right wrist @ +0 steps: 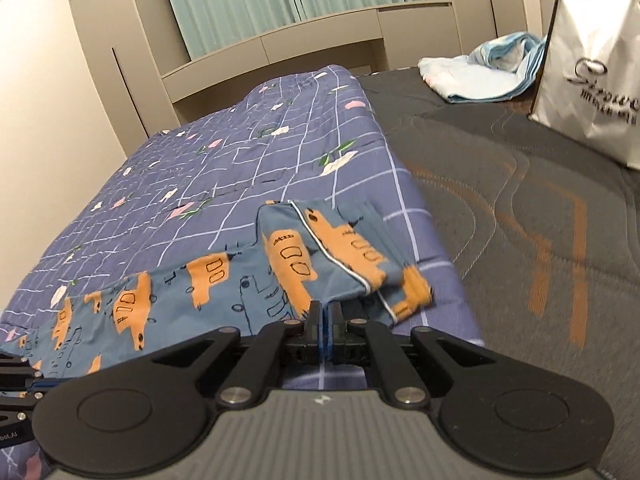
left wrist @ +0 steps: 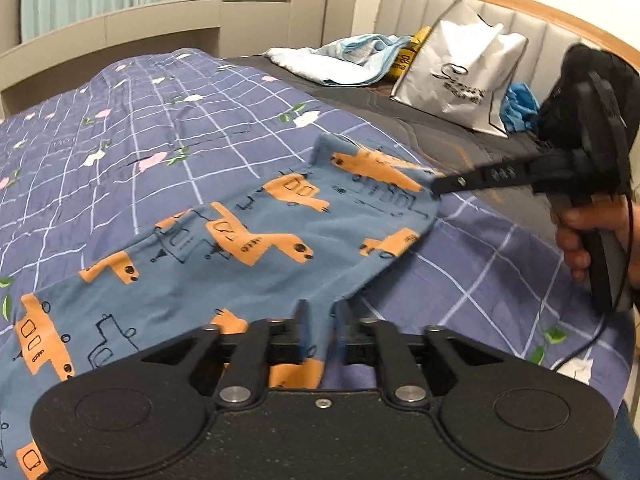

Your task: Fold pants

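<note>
Blue pants (left wrist: 280, 240) printed with orange vehicles lie spread on the checked quilt (left wrist: 160, 140), one end folded over (right wrist: 320, 248). My left gripper (left wrist: 322, 320) sits low at the near edge of the pants. Its jaws stand slightly apart with the cloth's edge lying in the gap, and the pads do not press it. My right gripper (left wrist: 438, 186), held by a hand (left wrist: 572, 240), reaches in from the right to the far corner of the pants. In the right wrist view it (right wrist: 322, 312) is shut, pinching the edge of the folded pants (right wrist: 224, 280).
The quilt covers part of a bed; a bare grey mattress (right wrist: 520, 240) lies to its right. A white shopping bag (left wrist: 464, 80) and a heap of light-blue cloth (left wrist: 340, 60) sit by the padded headboard (left wrist: 420, 8). Cabinets and curtains stand behind.
</note>
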A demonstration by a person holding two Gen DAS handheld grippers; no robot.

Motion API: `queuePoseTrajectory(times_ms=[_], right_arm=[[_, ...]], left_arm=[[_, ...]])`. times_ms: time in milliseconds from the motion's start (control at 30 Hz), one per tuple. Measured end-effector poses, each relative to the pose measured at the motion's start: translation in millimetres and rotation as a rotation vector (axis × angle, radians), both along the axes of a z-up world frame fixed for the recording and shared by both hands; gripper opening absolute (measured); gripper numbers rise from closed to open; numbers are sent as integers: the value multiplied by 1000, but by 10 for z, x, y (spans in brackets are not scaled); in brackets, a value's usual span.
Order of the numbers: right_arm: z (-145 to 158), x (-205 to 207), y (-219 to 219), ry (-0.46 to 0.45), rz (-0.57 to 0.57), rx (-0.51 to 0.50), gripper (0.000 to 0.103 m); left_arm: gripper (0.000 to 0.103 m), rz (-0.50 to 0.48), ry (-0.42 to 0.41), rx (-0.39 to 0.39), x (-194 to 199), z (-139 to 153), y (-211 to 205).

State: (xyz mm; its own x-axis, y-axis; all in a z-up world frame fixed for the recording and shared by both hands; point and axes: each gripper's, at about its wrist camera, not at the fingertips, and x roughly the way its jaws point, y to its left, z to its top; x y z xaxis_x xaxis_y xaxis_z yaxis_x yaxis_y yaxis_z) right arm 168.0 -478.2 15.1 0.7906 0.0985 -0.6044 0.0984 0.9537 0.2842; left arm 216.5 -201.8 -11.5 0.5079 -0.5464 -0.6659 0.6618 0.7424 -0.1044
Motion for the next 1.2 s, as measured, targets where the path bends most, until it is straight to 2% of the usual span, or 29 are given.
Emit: queuePoseTrajectory(times_ms=[100,167,300,367,500,533,633,733,933,967,1000,1033,1067,1133,1200], right_arm=[[-27,-80,-33,-10,0,34,20],[-51,-150,-70,-23,2,69,44],[-75,-230,-146,-48,-12,115,58],[-82,-250,-189,-65,-33,127,67],[-122,-288,-299,-98,-92,155,67],[-134,-283,-333,-106,-103,169,64],[-157,-254,-403,-122,-126,188,49],[-201,-182,-438,-114,-115,215,43],[-340,-44,-540,-94,-106,301,43],[-363,-28,-563,-95,-107,312,43],[-382,-19,-575,-98,-105,323,43],[-396,-1,-581,-98,-101,334,39],[-404,14,-574,-99,-102,333,31],[-424,31,-548,-98,-108,317,18],[-436,28,-521,-104,-114,304,14]], left_arm=[[39,33,20,-30,147,50,72],[45,56,18,-35,276,92,92],[60,67,23,-48,620,158,62],[62,54,47,-57,818,179,-6],[64,16,64,-66,1209,205,-306],[64,-6,67,-77,1297,209,-406],[64,-56,92,-131,1534,219,-730],[65,-85,144,-166,1740,201,-1055],[64,-120,232,-137,2000,92,-1511],[58,-130,244,-131,2022,74,-1549],[46,-142,254,-118,2035,59,-1601],[38,-152,256,-106,2040,49,-1627],[24,-162,252,-96,2035,51,-1648],[17,-181,230,-87,2010,62,-1677],[12,-195,214,-93,1981,90,-1694]])
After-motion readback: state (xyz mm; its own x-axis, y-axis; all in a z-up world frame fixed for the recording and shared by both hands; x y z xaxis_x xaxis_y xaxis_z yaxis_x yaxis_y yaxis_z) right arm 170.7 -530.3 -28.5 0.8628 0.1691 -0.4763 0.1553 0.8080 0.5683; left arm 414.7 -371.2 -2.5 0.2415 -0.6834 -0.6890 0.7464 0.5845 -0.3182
